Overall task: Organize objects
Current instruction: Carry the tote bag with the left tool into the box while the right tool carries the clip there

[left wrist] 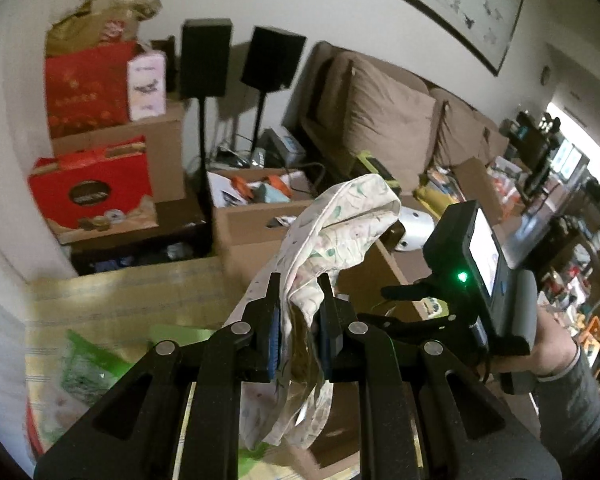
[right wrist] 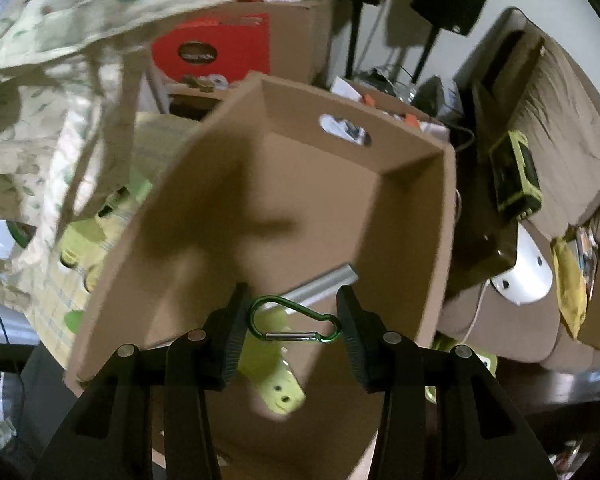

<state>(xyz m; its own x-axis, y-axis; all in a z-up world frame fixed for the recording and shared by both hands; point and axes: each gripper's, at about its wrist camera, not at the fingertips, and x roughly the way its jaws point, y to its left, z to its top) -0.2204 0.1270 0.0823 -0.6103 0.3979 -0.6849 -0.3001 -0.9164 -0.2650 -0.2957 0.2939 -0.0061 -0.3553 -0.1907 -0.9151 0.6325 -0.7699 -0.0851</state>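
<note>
My left gripper (left wrist: 300, 300) is shut on a white floral cloth bag (left wrist: 340, 224) and holds it up in the air; the bag also hangs at the upper left of the right wrist view (right wrist: 52, 92). My right gripper (right wrist: 294, 320) is shut on a green carabiner (right wrist: 296, 322), held flat between the pads above an open cardboard box (right wrist: 416, 160). Inside the box lie a grey metal tube (right wrist: 328, 284) and a lime-green plastic piece (right wrist: 276, 380). The right gripper's body shows in the left wrist view (left wrist: 480, 276), right of the bag.
Red gift boxes (left wrist: 92, 188) and stacked cartons stand at the back left. Two black speakers on stands (left wrist: 206, 56) stand by the wall. A brown sofa (left wrist: 392, 120) runs along the right with a green-edged device (right wrist: 516, 176) on it. Green packets (left wrist: 84, 372) lie on a striped mat.
</note>
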